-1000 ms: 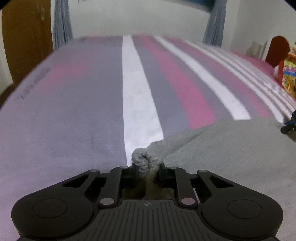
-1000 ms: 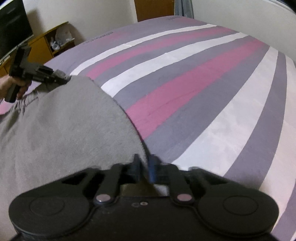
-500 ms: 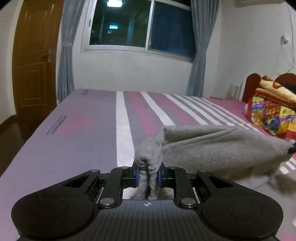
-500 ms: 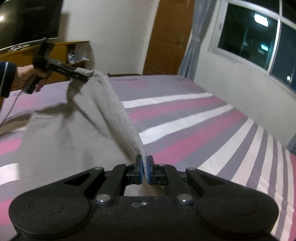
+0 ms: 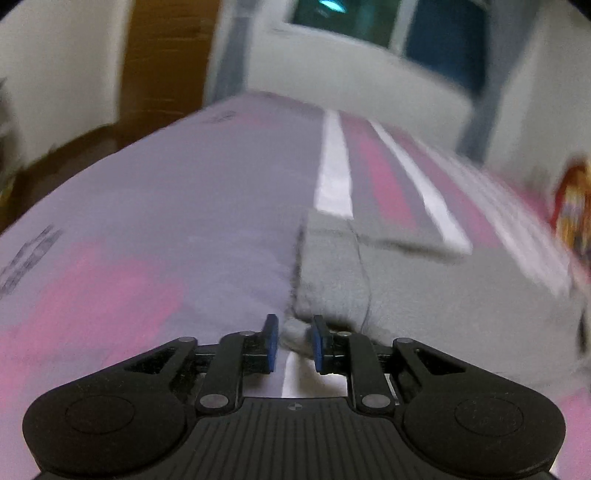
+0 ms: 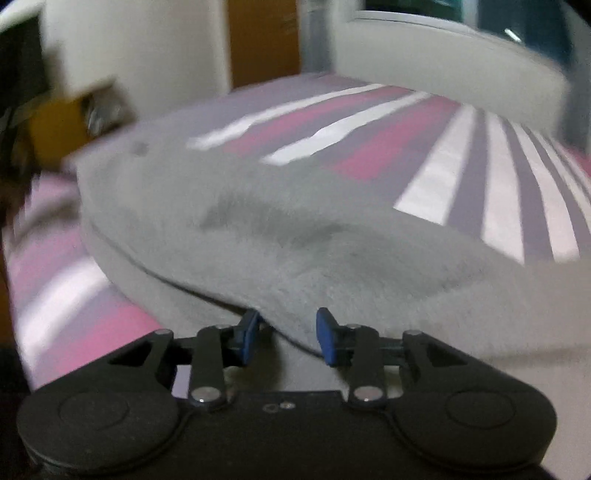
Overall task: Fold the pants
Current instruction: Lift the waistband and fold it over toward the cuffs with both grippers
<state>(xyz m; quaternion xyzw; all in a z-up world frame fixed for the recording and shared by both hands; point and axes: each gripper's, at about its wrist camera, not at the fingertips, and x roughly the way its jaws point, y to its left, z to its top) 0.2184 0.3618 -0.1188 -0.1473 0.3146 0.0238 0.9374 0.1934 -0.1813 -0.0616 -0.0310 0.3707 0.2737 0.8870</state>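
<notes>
The grey pants [image 5: 424, 291] lie folded over on the striped bed, one layer on top of another; they also show in the right wrist view [image 6: 295, 236]. My left gripper [image 5: 293, 341] is open, with a corner of the grey cloth lying loosely between its blue pads. My right gripper [image 6: 287, 338] is open at the near edge of the top layer, whose edge hangs between the pads. Both views are blurred.
The bed [image 5: 147, 229] has pink, grey and white stripes [image 6: 498, 177]. A brown door [image 5: 162, 62] and a window [image 5: 406, 29] stand behind it. A colourful blanket [image 5: 572, 206] lies at the far right. A wooden shelf [image 6: 66, 118] stands at the left.
Both grippers brought the lifted cloth down onto the bed and opened, letting it go. The pants now lie folded over on themselves.
</notes>
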